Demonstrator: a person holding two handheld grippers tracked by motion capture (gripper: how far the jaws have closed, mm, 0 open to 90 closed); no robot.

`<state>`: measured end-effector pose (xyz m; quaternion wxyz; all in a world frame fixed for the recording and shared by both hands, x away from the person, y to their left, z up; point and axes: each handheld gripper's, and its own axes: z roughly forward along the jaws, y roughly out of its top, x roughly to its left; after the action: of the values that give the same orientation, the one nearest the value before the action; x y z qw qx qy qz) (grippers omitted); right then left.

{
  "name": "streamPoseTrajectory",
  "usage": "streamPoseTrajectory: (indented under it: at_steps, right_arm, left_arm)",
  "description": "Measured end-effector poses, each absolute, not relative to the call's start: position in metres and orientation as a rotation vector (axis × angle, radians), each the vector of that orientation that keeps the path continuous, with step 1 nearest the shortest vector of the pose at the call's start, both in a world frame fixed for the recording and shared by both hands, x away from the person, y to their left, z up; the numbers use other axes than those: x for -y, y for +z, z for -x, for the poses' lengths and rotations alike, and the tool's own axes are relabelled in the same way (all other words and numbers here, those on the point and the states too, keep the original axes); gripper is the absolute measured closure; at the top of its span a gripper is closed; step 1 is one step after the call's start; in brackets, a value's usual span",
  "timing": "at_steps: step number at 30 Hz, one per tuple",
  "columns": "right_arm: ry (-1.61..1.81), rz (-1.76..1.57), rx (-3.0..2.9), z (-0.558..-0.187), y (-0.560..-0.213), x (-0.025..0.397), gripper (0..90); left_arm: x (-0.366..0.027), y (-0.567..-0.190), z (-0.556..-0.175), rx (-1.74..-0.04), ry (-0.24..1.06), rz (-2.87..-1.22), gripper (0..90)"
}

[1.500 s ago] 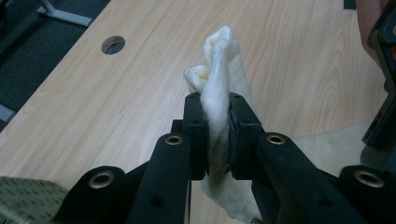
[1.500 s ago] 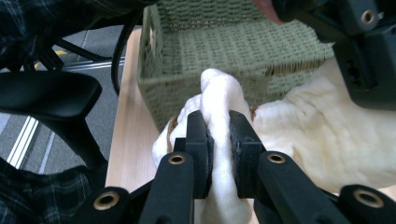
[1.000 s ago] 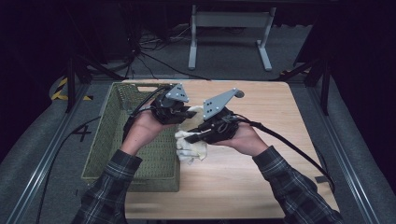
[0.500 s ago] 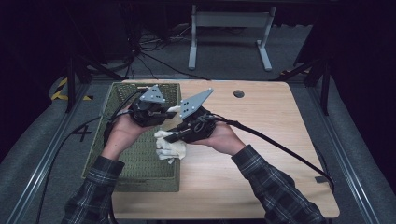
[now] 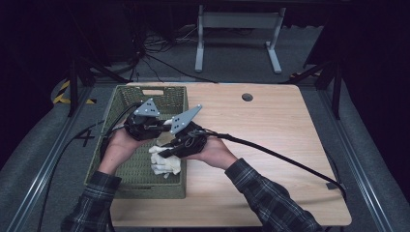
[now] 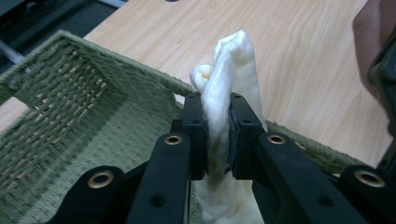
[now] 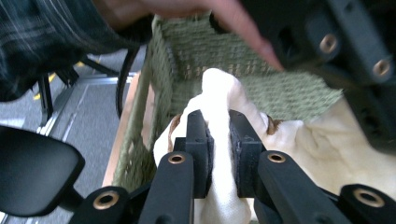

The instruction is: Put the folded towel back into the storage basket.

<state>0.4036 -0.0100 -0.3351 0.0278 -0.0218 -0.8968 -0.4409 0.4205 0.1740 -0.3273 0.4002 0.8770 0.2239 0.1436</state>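
1. Cream cloth (image 5: 166,162): a crumpled piece of pale fabric, seen from the high view hanging over the right-hand part of the basket, just inside its right wall. It is held at two places by the two grippers. A faint yellowish stain is seen on it between the jaws in the left gripper view (image 6: 219,121).

2. Left gripper (image 6: 217,135): jaws closed down to the thickness of the cloth, a fold of which is pinched between the pads and stands up above them. In the high view it (image 5: 145,126) is held over the basket, with its grey three-cornered plate uppermost.

3. Right gripper (image 7: 218,144): jaws likewise closed on a fold of the cloth (image 7: 219,100), which bulges above the pads and spreads to the right. In the high view it (image 5: 181,142) is placed just beside the left gripper, at the basket's right wall.

4. Green woven basket (image 5: 126,181): rectangular, set on the left part of the table, a slot handle cut in its far wall. Its woven floor and wall are seen behind the cloth in the left gripper view (image 6: 70,107).

5. Wooden table (image 5: 270,145): light wood top, a round hole near the far edge.

6. Person's sleeves (image 5: 256,186): dark plaid, entering from the bottom of the high view.

7. Black cable (image 5: 285,157): trailed from the right gripper across the table to its right edge.
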Motion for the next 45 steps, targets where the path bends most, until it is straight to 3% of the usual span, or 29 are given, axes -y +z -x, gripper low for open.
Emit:
streamPoseTrajectory:
  at_steps: [19,33,45]
  right_arm:
    - [-1.296,0.112,2.787,-0.397,-0.376,0.008,78.9]
    - [-1.343,0.162,2.81,-0.404,-0.352,0.024,57.0]
    - [-1.374,0.189,2.837,-0.407,-0.338,0.06,46.1]
  left_arm:
    - [-0.175,-0.346,-0.421,-0.584,0.31,-2.229,79.9]
    - [-0.171,-0.337,-0.43,-0.629,0.302,-2.22,79.9]
    - [-0.168,-0.324,-0.457,-0.726,0.31,-2.195,79.9]
